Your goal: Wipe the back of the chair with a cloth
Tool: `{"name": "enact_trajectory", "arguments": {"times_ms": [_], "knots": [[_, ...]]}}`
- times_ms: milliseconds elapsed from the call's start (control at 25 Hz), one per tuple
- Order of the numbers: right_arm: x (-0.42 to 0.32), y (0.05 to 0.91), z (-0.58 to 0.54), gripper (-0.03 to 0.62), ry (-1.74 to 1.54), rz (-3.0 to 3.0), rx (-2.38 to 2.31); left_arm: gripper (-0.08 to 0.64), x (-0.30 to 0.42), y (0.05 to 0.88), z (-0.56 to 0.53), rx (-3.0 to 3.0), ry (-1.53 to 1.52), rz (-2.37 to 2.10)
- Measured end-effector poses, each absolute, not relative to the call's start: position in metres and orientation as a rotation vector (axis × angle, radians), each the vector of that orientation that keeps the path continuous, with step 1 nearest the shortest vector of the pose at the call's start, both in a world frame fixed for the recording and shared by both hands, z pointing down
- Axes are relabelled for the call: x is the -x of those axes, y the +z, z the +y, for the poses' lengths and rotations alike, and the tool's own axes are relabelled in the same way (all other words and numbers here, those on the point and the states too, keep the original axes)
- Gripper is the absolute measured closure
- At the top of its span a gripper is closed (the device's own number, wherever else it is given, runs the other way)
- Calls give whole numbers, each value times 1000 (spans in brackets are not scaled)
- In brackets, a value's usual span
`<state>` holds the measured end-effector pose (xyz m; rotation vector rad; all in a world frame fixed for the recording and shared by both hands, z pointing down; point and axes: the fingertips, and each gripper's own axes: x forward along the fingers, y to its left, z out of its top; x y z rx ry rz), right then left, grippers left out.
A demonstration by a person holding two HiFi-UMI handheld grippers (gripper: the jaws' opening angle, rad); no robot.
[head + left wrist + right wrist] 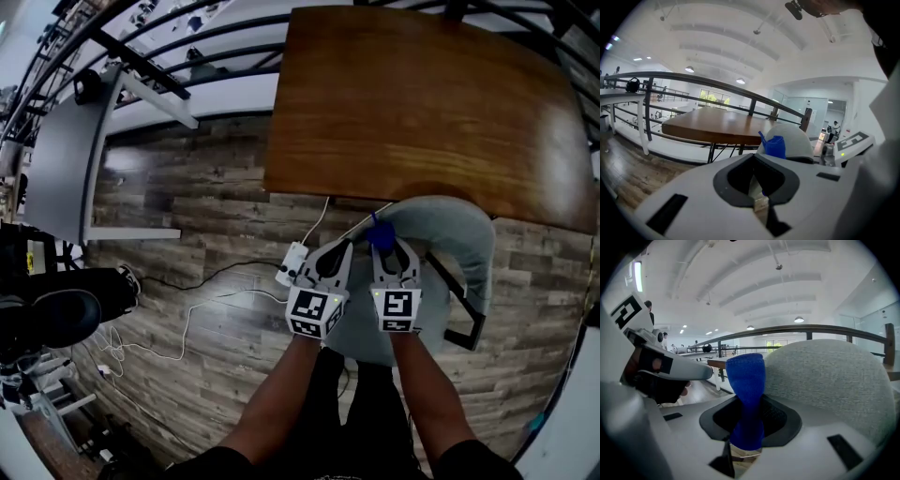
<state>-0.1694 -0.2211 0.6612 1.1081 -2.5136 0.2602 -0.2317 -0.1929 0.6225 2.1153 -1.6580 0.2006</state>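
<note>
The grey upholstered chair (461, 228) stands at the wooden table, its curved back toward the table. My right gripper (386, 246) is shut on a blue cloth (380, 232), which sticks up from the jaws just left of the chair back's near end. In the right gripper view the cloth (746, 394) rises between the jaws of the right gripper (745, 446), with the chair back (825, 376) close to its right. My left gripper (343, 246) is beside it, shut with nothing held. In the left gripper view, the cloth (774, 146) and chair back (790, 136) show beyond the left gripper (758, 200).
A brown wooden table (422, 103) lies just beyond the chair, with a dark metal railing (187, 37) behind it. A white power strip (292, 264) and cables lie on the plank floor to the left. A grey desk (66, 159) and a black chair (56, 314) are far left.
</note>
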Motion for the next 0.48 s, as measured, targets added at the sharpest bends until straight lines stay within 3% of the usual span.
{"name": "enact_trajectory", "arguments": {"times_ms": [480], "knots": [[177,666,-232,476,180,-2546,-1075,555,234,630,-190,-2136,237,-1633]]}}
